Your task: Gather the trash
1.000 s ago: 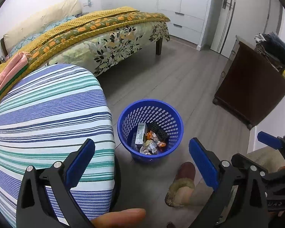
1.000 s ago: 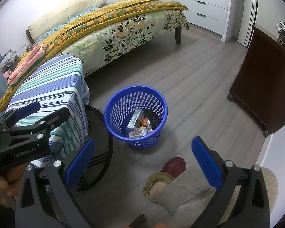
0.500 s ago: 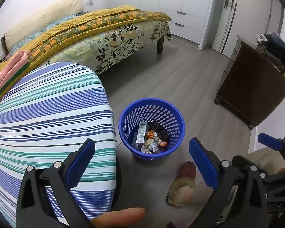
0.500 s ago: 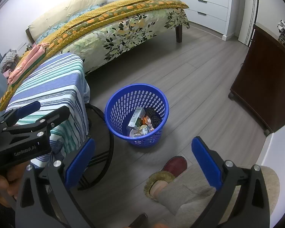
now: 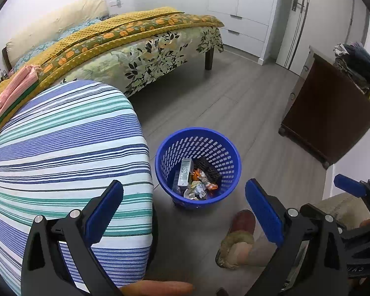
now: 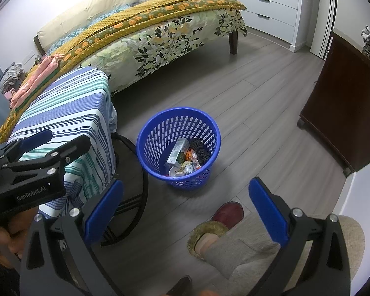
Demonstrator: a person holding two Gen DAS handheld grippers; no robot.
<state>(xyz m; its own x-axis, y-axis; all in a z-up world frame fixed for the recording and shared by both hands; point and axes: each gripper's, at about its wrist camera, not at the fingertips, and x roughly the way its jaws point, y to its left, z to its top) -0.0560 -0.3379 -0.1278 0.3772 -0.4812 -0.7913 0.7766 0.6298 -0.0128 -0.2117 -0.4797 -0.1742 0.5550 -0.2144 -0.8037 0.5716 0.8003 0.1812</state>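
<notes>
Drifting slightly closer to bin point(image 5: 198, 166), both grippers, left point(image 5: 183, 213) and right point(image 6: 186, 214), gape empty. Trash point(image 6: 185, 157) sits inside bin; floor looks clear, probably nothing left.

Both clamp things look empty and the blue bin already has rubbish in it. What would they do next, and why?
Probably swing away to look for more trash. The left gripper and right gripper both stand open with nothing between the fingers, the blue basket already holds wrappers and a carton, and no loose trash shows on the floor around it.
</notes>
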